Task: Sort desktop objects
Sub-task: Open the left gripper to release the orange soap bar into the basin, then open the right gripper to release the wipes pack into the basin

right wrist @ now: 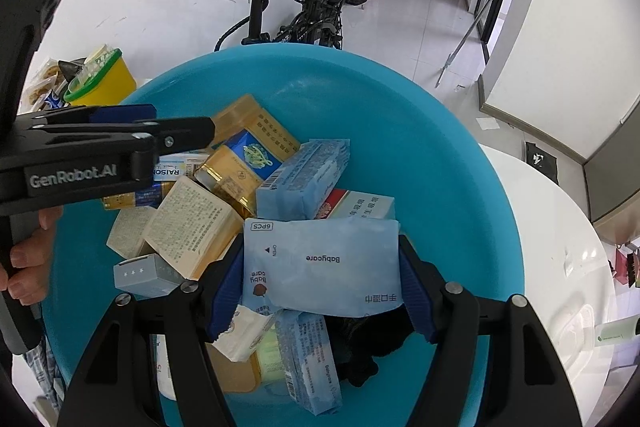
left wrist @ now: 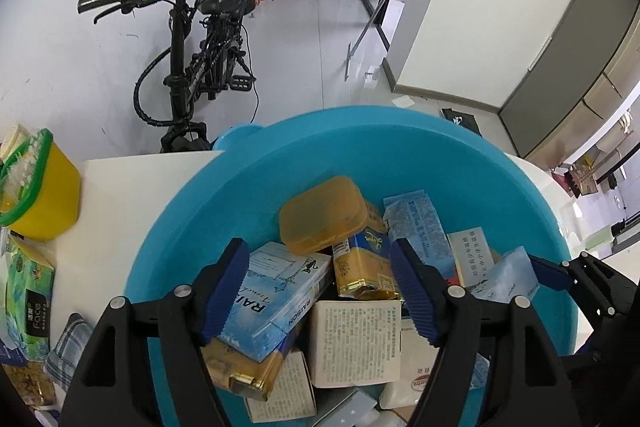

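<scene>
Boxes and packets fill the blue basin (left wrist: 256,187) on the white desk (left wrist: 132,171). The left gripper (left wrist: 320,287) hangs half-open above them, gripping nothing. The right gripper (right wrist: 320,287) clamps a pale-blue Babycare wipes pack (right wrist: 324,263) over the basin

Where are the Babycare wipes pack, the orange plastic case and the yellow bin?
Babycare wipes pack (right wrist: 324,263): right wrist view, middle of its printed face.
Orange plastic case (left wrist: 320,217): left wrist view, centre of its lid.
Yellow bin (left wrist: 48,195): left wrist view, its side wall.
</scene>
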The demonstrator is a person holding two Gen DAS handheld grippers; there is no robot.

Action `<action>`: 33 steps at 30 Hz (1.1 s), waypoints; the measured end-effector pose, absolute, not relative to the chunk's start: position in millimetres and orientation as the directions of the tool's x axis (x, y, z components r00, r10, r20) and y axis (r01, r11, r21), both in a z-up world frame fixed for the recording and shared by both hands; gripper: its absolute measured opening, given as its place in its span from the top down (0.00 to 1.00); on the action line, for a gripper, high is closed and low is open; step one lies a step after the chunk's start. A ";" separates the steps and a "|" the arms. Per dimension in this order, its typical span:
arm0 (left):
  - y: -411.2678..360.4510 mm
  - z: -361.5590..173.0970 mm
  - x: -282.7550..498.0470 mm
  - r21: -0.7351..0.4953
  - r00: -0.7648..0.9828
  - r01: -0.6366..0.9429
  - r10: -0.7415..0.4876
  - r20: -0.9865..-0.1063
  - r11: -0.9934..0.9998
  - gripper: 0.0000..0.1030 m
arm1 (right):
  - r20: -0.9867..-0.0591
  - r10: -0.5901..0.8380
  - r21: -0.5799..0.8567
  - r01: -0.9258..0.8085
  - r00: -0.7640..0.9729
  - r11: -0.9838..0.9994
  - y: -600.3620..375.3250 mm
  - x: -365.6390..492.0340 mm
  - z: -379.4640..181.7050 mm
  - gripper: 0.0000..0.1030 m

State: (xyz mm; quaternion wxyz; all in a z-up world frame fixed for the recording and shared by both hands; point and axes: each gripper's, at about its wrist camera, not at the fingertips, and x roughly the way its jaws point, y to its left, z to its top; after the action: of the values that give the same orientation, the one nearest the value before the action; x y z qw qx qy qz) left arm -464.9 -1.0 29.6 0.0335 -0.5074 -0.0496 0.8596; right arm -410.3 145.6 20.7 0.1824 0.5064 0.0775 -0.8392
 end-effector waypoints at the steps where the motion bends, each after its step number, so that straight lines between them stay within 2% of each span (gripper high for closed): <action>1: -2.0 32.5 -463.5 -0.115 -0.487 -0.008 0.104 -0.867 -0.993 0.27 | -0.878 -0.228 0.054 0.386 -0.421 -0.921 144.5 -409.9 21.7 0.34; 5: -8.5 42.5 -455.8 -0.104 -0.501 0.006 0.087 -0.861 -0.995 0.21 | -0.876 -0.229 0.050 0.392 -0.424 -0.918 140.3 -407.9 25.0 0.34; 14: -26.2 53.9 -440.6 -0.094 -0.519 0.032 0.064 -0.852 -0.995 0.18 | -0.869 -0.229 0.040 0.401 -0.438 -0.915 131.1 -408.7 29.6 0.34; 33: -41.9 40.0 -428.8 -0.129 -0.526 0.038 0.090 -0.846 -0.991 0.18 | -0.888 -0.194 0.019 0.390 -0.416 -0.921 124.8 -416.7 11.5 0.32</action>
State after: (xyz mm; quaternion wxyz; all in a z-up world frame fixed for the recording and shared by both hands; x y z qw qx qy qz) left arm -428.8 -41.9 40.0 0.0149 -0.4866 -0.0657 0.8710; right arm -416.7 124.8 11.5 0.1746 0.5113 0.0955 -0.8360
